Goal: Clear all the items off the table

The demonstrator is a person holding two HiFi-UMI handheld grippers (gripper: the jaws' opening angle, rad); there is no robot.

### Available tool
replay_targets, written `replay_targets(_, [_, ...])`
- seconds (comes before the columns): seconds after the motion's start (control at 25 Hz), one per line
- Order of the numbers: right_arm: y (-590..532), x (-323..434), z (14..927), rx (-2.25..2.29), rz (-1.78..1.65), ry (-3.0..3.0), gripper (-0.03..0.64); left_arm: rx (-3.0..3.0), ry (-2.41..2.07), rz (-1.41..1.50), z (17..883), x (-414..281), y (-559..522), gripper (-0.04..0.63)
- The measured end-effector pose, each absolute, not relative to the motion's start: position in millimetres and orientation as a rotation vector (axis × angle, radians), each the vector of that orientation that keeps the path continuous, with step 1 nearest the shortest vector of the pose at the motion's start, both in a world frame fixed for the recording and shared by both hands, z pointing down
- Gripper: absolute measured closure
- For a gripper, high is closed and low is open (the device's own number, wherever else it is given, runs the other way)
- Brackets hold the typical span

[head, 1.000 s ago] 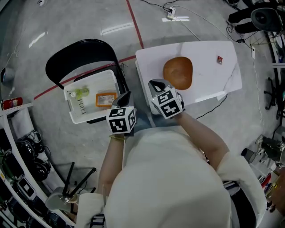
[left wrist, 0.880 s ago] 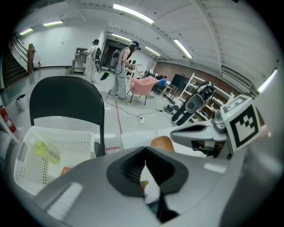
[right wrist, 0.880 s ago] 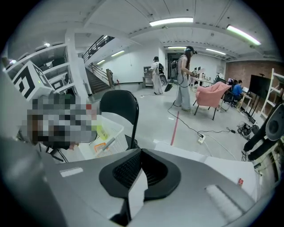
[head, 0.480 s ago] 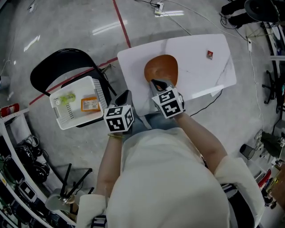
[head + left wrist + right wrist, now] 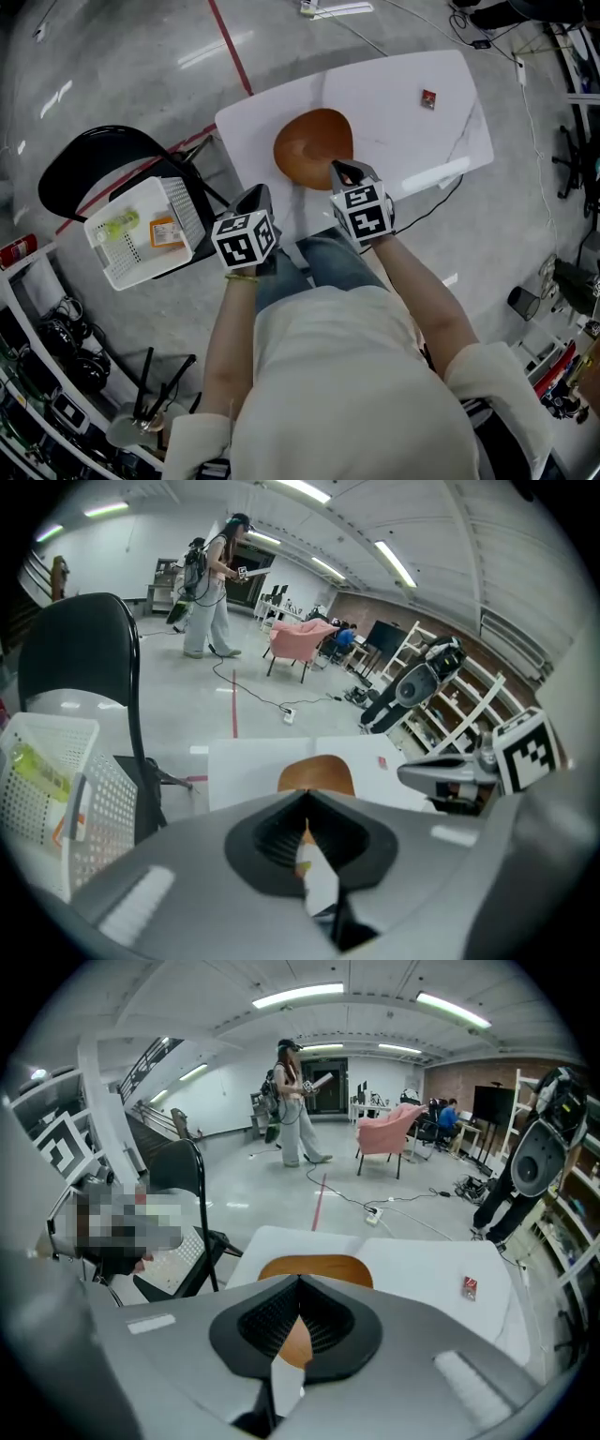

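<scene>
A brown wooden plate (image 5: 312, 147) lies on the white table (image 5: 394, 84), and a small red packet (image 5: 428, 97) sits near the table's far right. My right gripper (image 5: 340, 171) is shut and empty, its tips over the plate's near edge. My left gripper (image 5: 255, 194) is also shut and empty, at the table's near left corner. In the left gripper view the plate (image 5: 317, 774) lies just beyond the closed tips of the left gripper (image 5: 306, 797). The plate (image 5: 314, 1267) and the red packet (image 5: 470, 1287) also show past the closed tips of the right gripper (image 5: 300, 1281).
A white basket (image 5: 184, 217) rests on a black chair (image 5: 86, 155) left of the table, holding a green item (image 5: 119, 224) and an orange packet (image 5: 164, 232). Cables and a power strip (image 5: 334, 9) lie on the floor beyond. A person (image 5: 291, 1101) stands far off.
Both grippers have moved forward and down toward the table. The left has left the basket's side; the right now reaches the plate's near edge. Both stay shut.
</scene>
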State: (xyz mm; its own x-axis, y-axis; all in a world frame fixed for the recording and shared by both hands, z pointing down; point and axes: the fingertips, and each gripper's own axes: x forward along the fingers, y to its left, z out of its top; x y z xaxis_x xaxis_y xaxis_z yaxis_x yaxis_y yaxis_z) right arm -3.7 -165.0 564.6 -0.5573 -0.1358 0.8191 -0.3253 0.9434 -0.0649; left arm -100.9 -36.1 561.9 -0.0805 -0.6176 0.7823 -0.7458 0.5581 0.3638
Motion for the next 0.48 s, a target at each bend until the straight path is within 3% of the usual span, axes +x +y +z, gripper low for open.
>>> replay_targets(0.24, [-199.9,18.4,606.4,0.405,0.325,-2.113,0.617,1.108,-1.749,0.189,603.3,-102.8,-60.0,0.584])
replay_targets(0.32, [-210.7,21.7,619.5,0.421,0.337,-2.102,0.617,1.102,-1.737,0.195,618.3,-104.7,-67.8,0.493])
replay_targets(0.48, [-228.5,25.5,643.6,0.438,0.357,-2.077,0.612,1.076,-1.734,0.199,643.0,-110.6,-80.9,0.475])
